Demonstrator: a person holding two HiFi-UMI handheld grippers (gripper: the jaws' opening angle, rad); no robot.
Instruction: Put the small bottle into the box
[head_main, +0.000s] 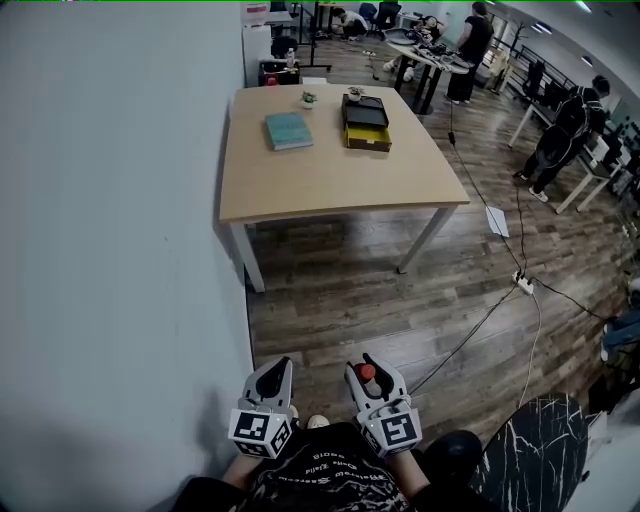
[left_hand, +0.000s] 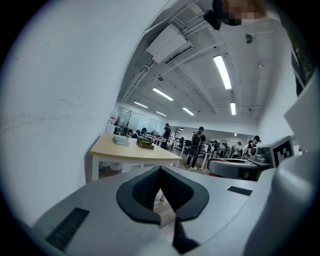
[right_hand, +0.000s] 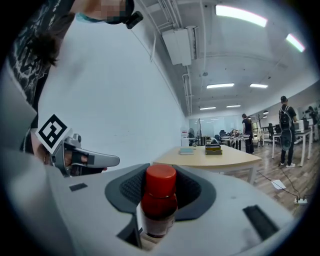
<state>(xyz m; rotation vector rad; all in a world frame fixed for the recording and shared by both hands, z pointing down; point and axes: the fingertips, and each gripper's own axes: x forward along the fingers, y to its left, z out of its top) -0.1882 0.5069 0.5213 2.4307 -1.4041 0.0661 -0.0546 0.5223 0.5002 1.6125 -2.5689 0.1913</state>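
Note:
A small bottle (right_hand: 159, 202) with a red cap stands between the jaws of my right gripper (right_hand: 160, 200), which is shut on it; its cap (head_main: 368, 373) also shows in the head view, low and close to the person's body. My left gripper (head_main: 272, 382) hangs beside it at the left, jaws closed together with nothing between them (left_hand: 161, 197). Across the wooden floor stands a light wooden table (head_main: 330, 175). On its far part lies the box (head_main: 366, 122), a dark open tray with yellow sides, seen small in the gripper views (right_hand: 213, 149) (left_hand: 145, 144).
A teal book (head_main: 289, 130) and a small potted plant (head_main: 309, 98) also sit on the table. A white wall (head_main: 110, 250) runs along the left. Cables and a power strip (head_main: 523, 283) cross the floor at right. People stand by desks at the back right.

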